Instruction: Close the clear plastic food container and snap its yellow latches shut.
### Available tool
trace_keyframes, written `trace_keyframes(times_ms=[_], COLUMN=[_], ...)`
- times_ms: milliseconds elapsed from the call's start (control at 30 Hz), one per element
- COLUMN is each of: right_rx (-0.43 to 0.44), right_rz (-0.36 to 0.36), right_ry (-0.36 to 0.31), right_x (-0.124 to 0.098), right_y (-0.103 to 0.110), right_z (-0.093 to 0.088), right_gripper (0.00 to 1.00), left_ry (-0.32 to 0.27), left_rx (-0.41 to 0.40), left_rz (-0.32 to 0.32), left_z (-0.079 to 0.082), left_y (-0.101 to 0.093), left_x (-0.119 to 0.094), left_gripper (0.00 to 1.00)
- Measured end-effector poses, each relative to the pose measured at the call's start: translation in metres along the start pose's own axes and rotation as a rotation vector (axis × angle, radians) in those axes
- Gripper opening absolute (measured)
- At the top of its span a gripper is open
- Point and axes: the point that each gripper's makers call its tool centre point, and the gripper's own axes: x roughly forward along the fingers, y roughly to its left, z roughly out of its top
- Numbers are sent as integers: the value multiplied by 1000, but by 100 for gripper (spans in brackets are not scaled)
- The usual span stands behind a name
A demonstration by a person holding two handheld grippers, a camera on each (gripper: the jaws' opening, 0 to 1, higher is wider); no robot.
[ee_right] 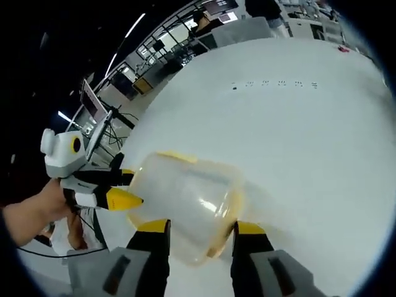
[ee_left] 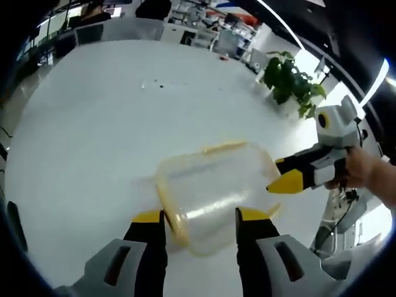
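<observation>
The white table (ee_left: 93, 142) spreads across the left gripper view; in the right gripper view it runs from centre out toward 3 o'clock. No brand, label or writing can be read on anything.

The clear plastic food container (ee_left: 213, 195) lies tipped on its side on the table, just below centre at about 6 o'clock in the left gripper view, its yellow-trimmed rim toward 8 o'clock. A yellow latch (ee_left: 226, 147) lies along its upper edge at 12 o'clock of the box.

The left gripper (ee_left: 201, 216) has its jaws spread to either side of the container's near end; whether they press it cannot be told.

The right gripper (ee_left: 286, 183) comes in from 3 o'clock, a hand (ee_left: 365, 170) behind it, its yellow tip just beside the container's far end. In the right gripper view its jaws likewise flank the container; grip unclear.

A potted plant (ee_left: 289, 81) stands at 2 o'clock beyond the table.
</observation>
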Motion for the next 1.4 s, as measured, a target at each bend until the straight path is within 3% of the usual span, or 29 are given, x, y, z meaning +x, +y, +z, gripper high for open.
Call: trace_keyframes(times_ms=[333,400,500,733,900,1033,1200,1400], right_rx=[17,10,7,-137,-185,-263,-290,-403], right_rz=[1,18,6,-12,-12,-22,-20,-37], right_ry=[11,41,45,65,88,146,155,205], right_x=[-2,-4,-11,-21,-23,-24,-25,-27], right_y=[-1,-1,-7,-11,-9,-8,-4,-6], right_z=[-3,-8,-10,-5,-3,-9,-4,-4], right_gripper=[39,40,43,46,47,44,44,46], left_ry=[12,-4,18,7,45,108,129,135], left_rx=[18,73,106,90,170,265,328,373], left_rz=[-5,4,-7,-31,-30,-42,-48,-28], left_z=[1,5,5,16,12,4,4,10], left_y=[-1,0,-3,-2,-3,-3,-6,-3], left_x=[0,-1,-3,-10,-13,-13,-15,-19], left_gripper=[44,43,42,41,40,42,44,43])
